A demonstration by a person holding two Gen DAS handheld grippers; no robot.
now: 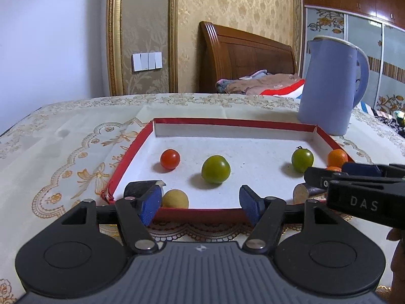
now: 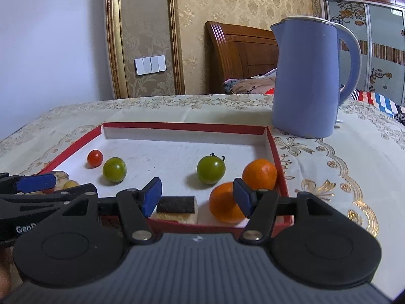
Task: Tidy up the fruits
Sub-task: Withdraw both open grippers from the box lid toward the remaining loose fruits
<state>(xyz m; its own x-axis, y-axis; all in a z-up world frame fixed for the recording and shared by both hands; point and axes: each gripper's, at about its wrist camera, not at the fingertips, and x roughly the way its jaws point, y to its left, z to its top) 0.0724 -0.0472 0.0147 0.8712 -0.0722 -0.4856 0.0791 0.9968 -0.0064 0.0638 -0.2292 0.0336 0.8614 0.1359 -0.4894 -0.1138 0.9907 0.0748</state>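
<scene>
A shallow red-rimmed white tray (image 1: 235, 122) (image 2: 182, 126) lies on the table. In it are a red cherry tomato (image 1: 170, 158) (image 2: 95, 158), two green tomatoes (image 1: 215, 169) (image 1: 302, 160) (image 2: 114, 169) (image 2: 210, 169), two oranges (image 2: 260, 173) (image 2: 224, 202), a small yellow fruit (image 1: 175, 199) (image 2: 71, 184) and dark-skinned cut pieces (image 1: 139, 188) (image 2: 176, 210). My left gripper (image 1: 201, 204) is open and empty at the tray's near edge. My right gripper (image 2: 197, 197) is open and empty at the tray's near right corner, its right fingertip (image 2: 243, 196) in front of the near orange.
A blue electric kettle (image 1: 329, 83) (image 2: 307, 76) stands behind the tray's right corner. The table carries a cream cloth with gold embroidery (image 1: 63, 157) (image 2: 329, 167). A wooden bed headboard (image 1: 243, 53) and wardrobe stand beyond the table.
</scene>
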